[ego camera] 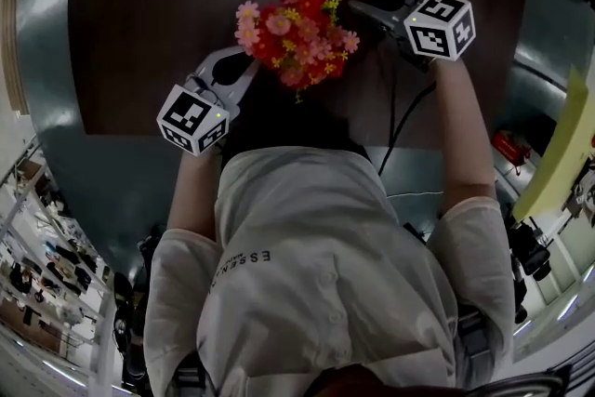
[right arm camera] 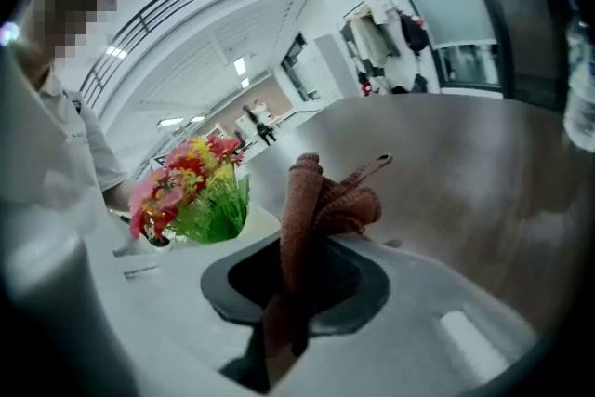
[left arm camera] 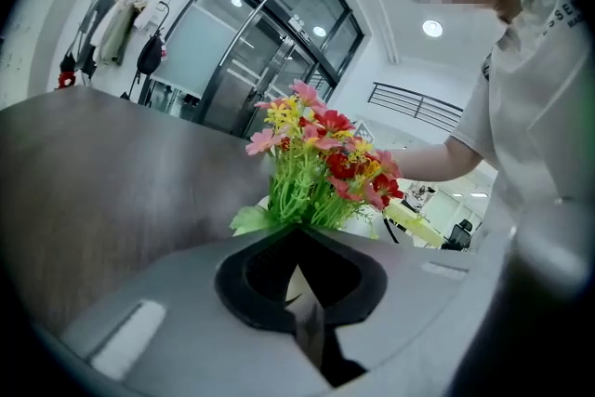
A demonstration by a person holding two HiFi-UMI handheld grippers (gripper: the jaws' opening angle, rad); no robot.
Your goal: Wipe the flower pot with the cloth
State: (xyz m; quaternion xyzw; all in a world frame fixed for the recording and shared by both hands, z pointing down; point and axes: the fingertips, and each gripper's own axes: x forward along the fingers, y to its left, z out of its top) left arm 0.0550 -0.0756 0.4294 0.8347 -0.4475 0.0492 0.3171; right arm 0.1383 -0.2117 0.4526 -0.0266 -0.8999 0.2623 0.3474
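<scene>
Dark wood table (ego camera: 139, 14): potted flowers (ego camera: 297, 37) near front edge; black cable (ego camera: 394, 112) crosses edge, rt side.

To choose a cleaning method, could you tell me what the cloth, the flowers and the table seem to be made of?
Cloth: rust-brown woven or knitted fabric, matte, with a ribbed texture and limp folds.
Flowers: probably plastic or fabric; uniform bright petals and stiff green stems.
Table: dark wood or wood-look laminate, with faint grain and a soft sheen.
</scene>
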